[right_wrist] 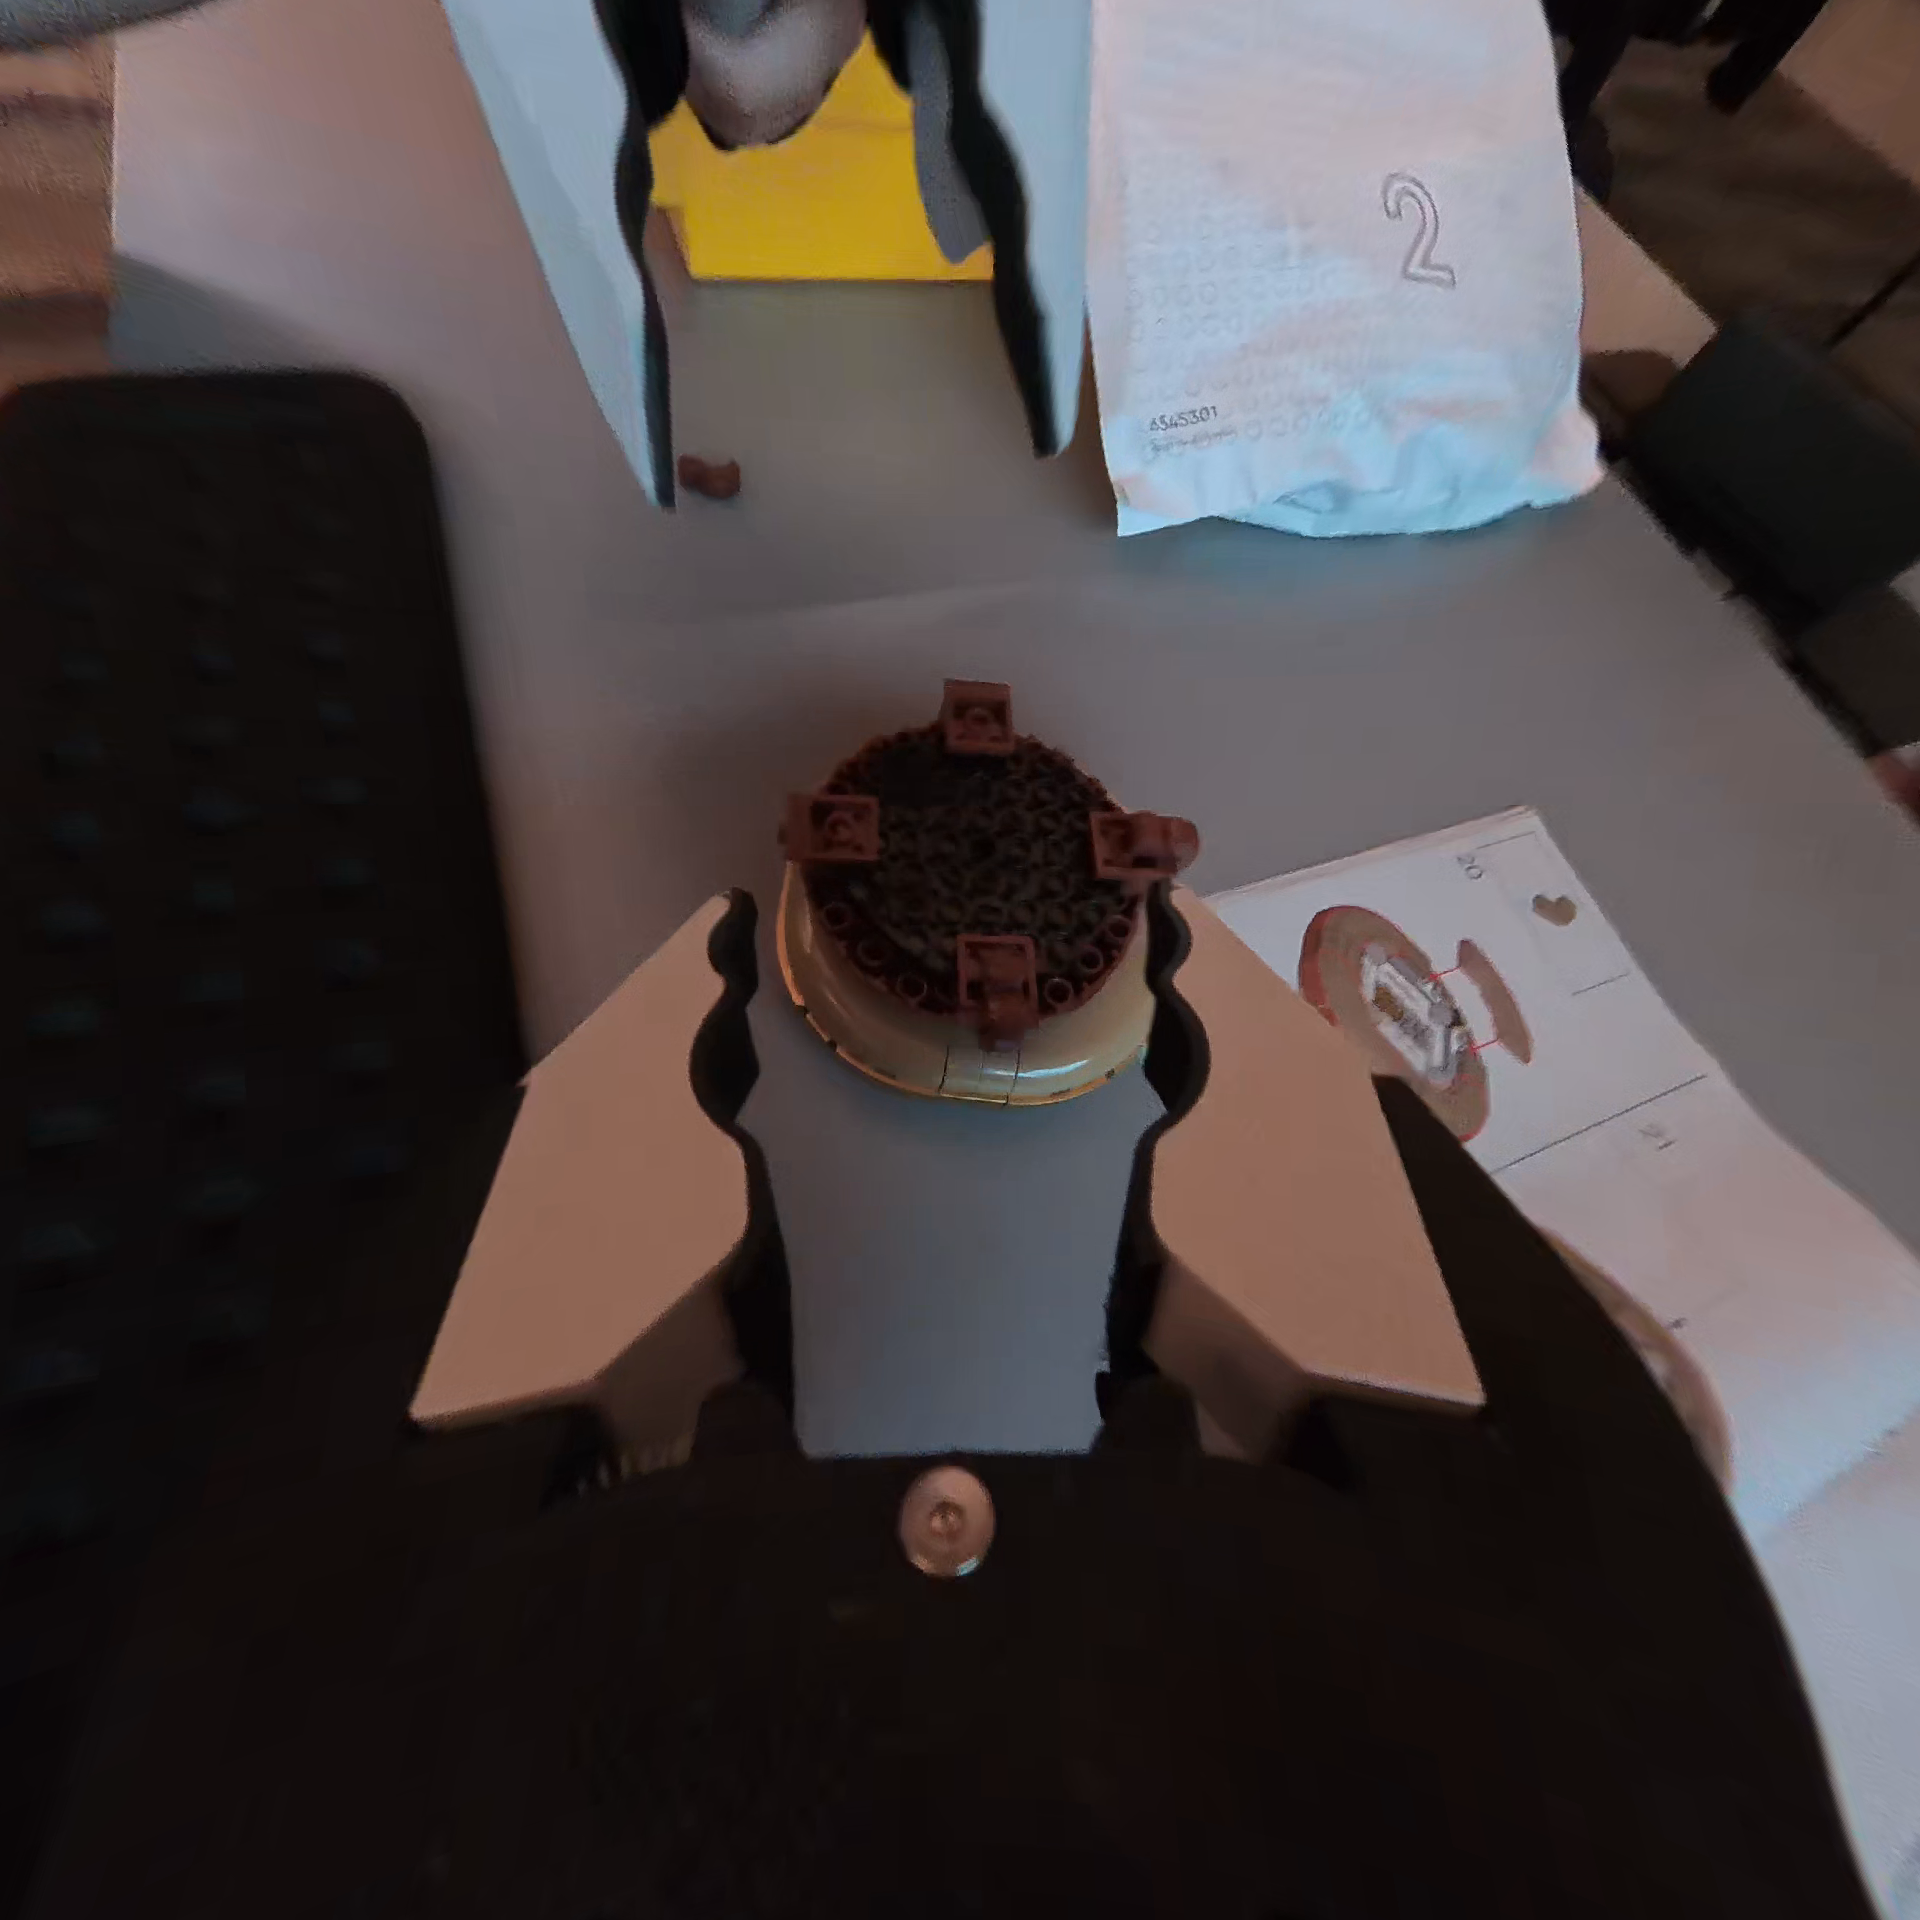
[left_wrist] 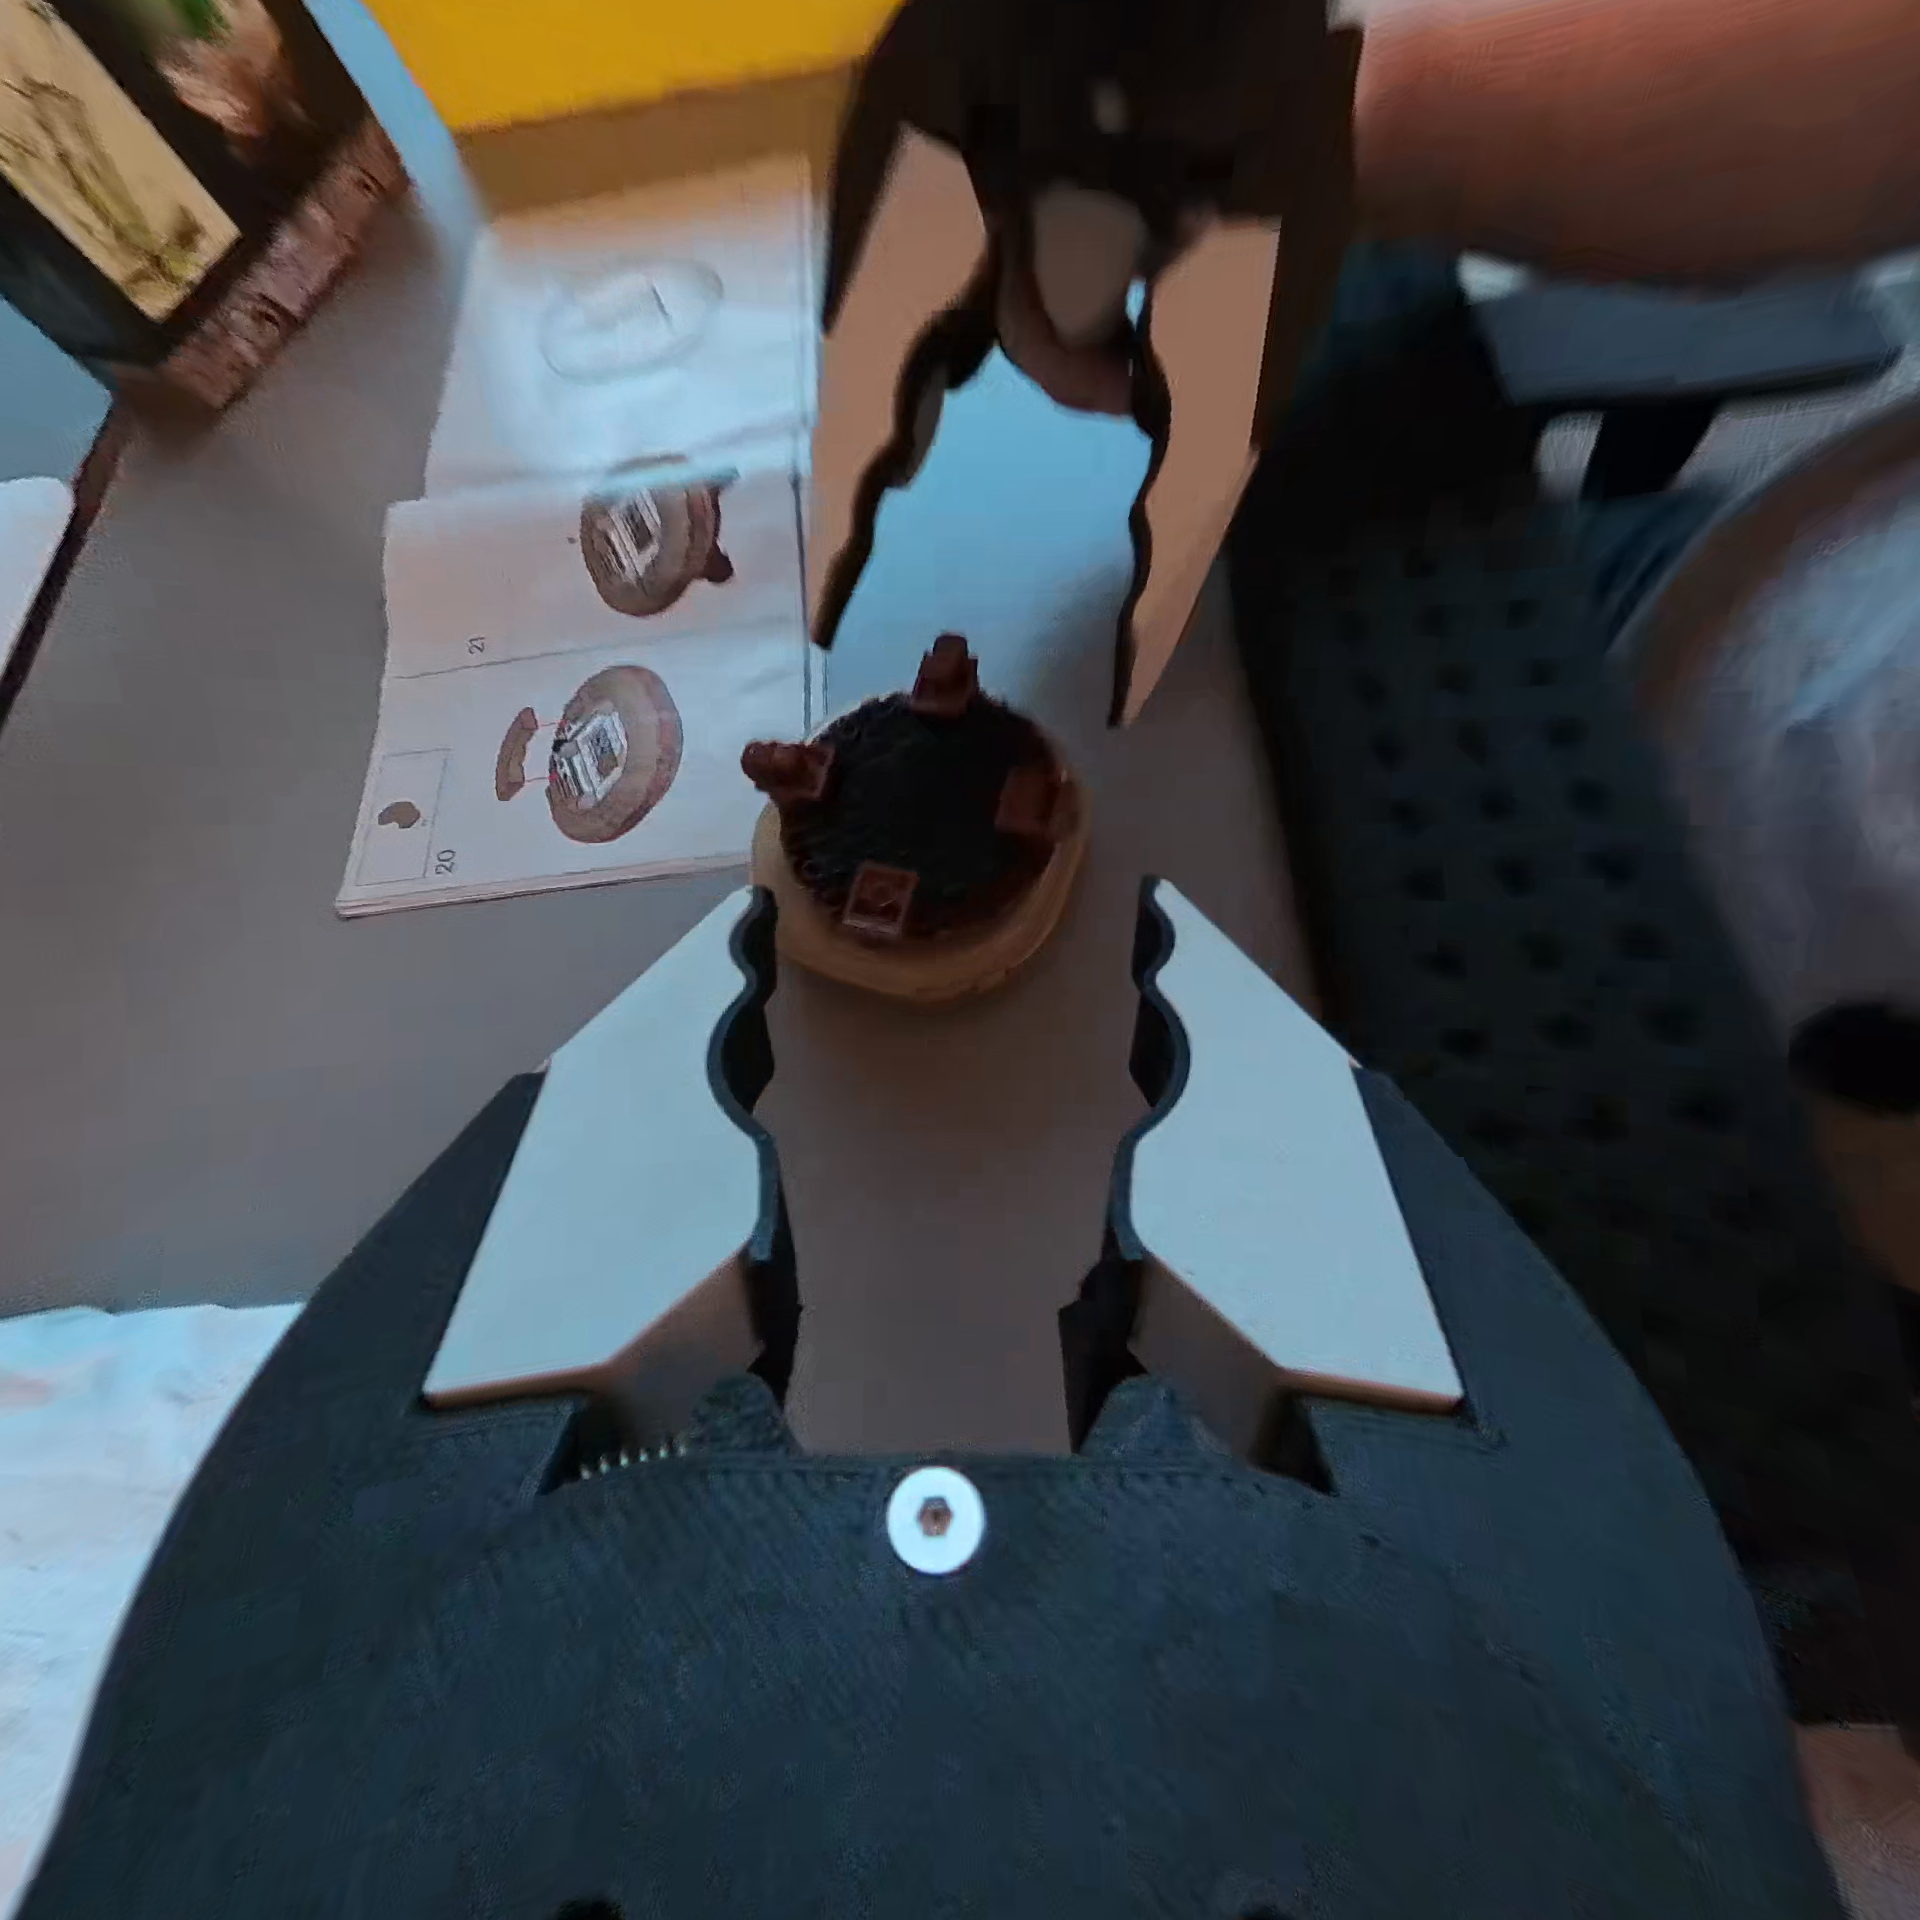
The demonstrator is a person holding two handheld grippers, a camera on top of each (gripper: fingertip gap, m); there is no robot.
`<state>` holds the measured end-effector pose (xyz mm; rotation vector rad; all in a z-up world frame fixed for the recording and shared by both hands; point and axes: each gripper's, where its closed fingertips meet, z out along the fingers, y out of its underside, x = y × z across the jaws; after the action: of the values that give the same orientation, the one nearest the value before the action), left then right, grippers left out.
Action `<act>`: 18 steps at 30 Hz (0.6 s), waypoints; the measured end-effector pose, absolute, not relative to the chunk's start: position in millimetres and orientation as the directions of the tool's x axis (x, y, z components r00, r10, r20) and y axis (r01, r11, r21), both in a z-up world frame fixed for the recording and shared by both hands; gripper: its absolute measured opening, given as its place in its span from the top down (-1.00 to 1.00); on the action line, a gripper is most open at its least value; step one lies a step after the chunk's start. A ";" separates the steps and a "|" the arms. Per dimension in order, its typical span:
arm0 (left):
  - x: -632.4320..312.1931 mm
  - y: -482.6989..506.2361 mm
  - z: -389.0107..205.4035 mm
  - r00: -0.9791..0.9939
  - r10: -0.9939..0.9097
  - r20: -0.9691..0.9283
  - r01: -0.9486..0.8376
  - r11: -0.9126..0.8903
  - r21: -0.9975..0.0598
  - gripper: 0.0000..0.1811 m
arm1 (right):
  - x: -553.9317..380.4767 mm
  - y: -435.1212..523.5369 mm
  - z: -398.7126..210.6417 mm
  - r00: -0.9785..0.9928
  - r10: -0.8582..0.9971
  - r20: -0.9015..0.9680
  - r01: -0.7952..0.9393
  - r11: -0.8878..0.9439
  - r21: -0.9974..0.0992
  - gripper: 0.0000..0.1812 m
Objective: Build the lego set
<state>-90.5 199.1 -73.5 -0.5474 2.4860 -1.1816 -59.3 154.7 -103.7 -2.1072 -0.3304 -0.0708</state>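
Observation:
A round lego build (left_wrist: 920,831) lies upside down on the grey table: a dark brown studded underside, a tan rim and several small brown bricks around its edge. It also shows in the right wrist view (right_wrist: 966,831). My left gripper (left_wrist: 954,902) is open and empty, its tips at the build's near rim. My right gripper (right_wrist: 948,904) is open and empty, its tips flanking the build's other side. Each gripper shows opposite in the other's view: the right one (left_wrist: 977,675) and the left one (right_wrist: 852,473). A small loose brown piece (right_wrist: 710,475) lies on the table.
An open instruction booklet (left_wrist: 582,707) (right_wrist: 1455,1039) lies beside the build. A yellow box (left_wrist: 623,62) (right_wrist: 831,208) and a white numbered bag (right_wrist: 1340,312) are near it. A black perforated surface (left_wrist: 1455,831) (right_wrist: 208,831) borders the table. A person's arm (left_wrist: 1610,135) shows. Tip to tip, the grippers are about 8 centimetres apart.

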 end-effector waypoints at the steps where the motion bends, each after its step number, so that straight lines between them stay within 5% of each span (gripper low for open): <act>1: -85.8 199.1 -81.1 -0.884 -0.449 -0.132 -0.193 0.607 -0.771 0.25 | -57.5 155.4 -105.4 0.972 0.194 0.134 0.215 -0.497 -0.840 0.13; 7: -63.9 181.8 -98.5 -0.926 -0.375 -0.052 -0.175 0.547 -0.818 0.22 | -54.7 157.9 -118.0 0.983 0.183 0.034 0.123 -0.505 -0.854 0.13; 18: -63.0 181.3 -124.7 -0.923 -0.364 -0.123 -0.169 0.673 -0.720 0.22 | -50.4 158.7 -125.7 0.986 0.168 0.010 0.097 -0.517 -0.850 0.22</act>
<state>-63.0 181.3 -124.7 -0.4277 2.6322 -1.0939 -50.4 158.7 -125.7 -2.1183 -0.1852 0.0891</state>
